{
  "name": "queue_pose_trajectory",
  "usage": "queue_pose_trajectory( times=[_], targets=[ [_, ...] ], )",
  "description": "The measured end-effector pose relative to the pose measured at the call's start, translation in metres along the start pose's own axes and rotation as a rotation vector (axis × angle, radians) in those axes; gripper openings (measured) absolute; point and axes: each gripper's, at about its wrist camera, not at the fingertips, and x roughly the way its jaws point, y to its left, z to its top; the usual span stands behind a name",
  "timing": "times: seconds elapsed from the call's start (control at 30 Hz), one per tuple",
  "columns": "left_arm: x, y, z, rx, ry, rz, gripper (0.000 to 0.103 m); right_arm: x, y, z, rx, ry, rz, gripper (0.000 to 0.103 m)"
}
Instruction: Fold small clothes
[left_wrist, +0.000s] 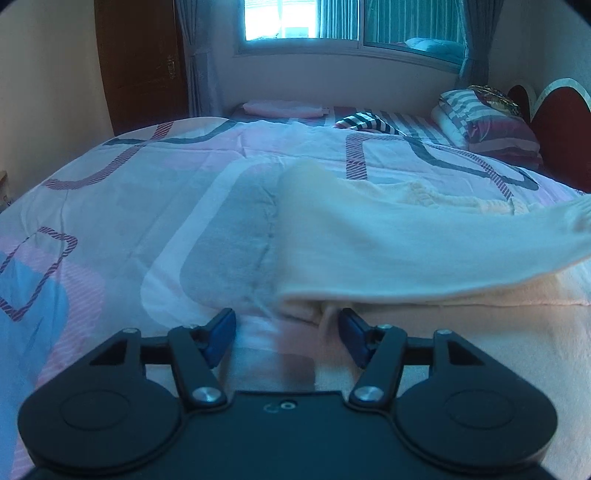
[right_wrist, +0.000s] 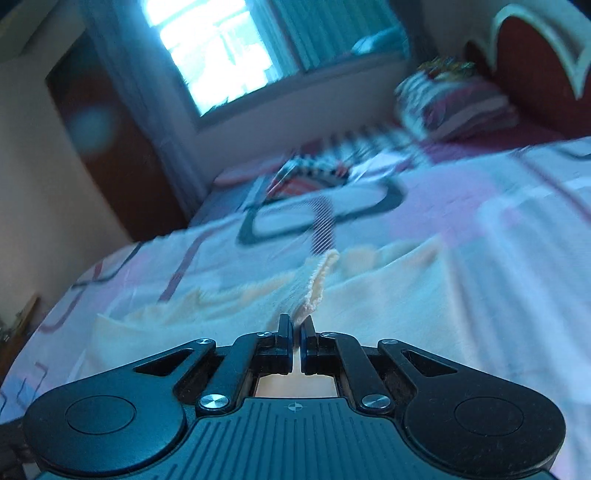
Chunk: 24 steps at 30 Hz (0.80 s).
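Right wrist view shows the right gripper (right_wrist: 296, 325) closed on a corner of the cream garment (right_wrist: 388, 295), with the ribbed edge standing up between the jaws. The left gripper (left_wrist: 287, 325) is wide open and holds nothing; it sits low at the near fold of the garment (left_wrist: 369, 240), not gripping it. The garment lies on the bed (left_wrist: 110, 221), one flap lifted across toward the right. I judge the cloth to be light, soft and limp, so it will sag and follow any pull; hems and corners give the best hold, because there the layers are thicker. I count one cream garment in work, two grippers, one folded pink item (left_wrist: 282, 108) and one striped piece (left_wrist: 365, 123) far behind.
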Motion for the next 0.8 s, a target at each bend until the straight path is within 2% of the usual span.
queue_pose_trajectory(
  times=[0.1, 0.2, 0.37, 0.73, 0.8],
  targets=[
    [0.000, 0.000, 0.002, 0.015, 0.005, -0.014, 0.052, -0.011, -0.028, -0.001, 0.033, 0.024, -0.038, 0.003],
    [-0.002, -0.006, 0.002, 0.046, 0.001, -0.018, 0.039, -0.012, -0.032, -0.003, 0.034, 0.034, -0.044, 0.003],
    [-0.001, -0.012, 0.004, 0.070, 0.004, -0.022, 0.029, -0.017, -0.038, -0.004, 0.036, 0.042, -0.054, 0.003],
    [0.000, -0.010, 0.005, 0.083, 0.017, -0.035, 0.028, -0.016, -0.045, -0.015, 0.063, 0.067, -0.067, 0.003],
    [0.001, -0.011, 0.006, 0.099, 0.021, -0.034, 0.030, -0.012, -0.047, -0.017, 0.063, 0.070, -0.076, 0.003]
  ],
)
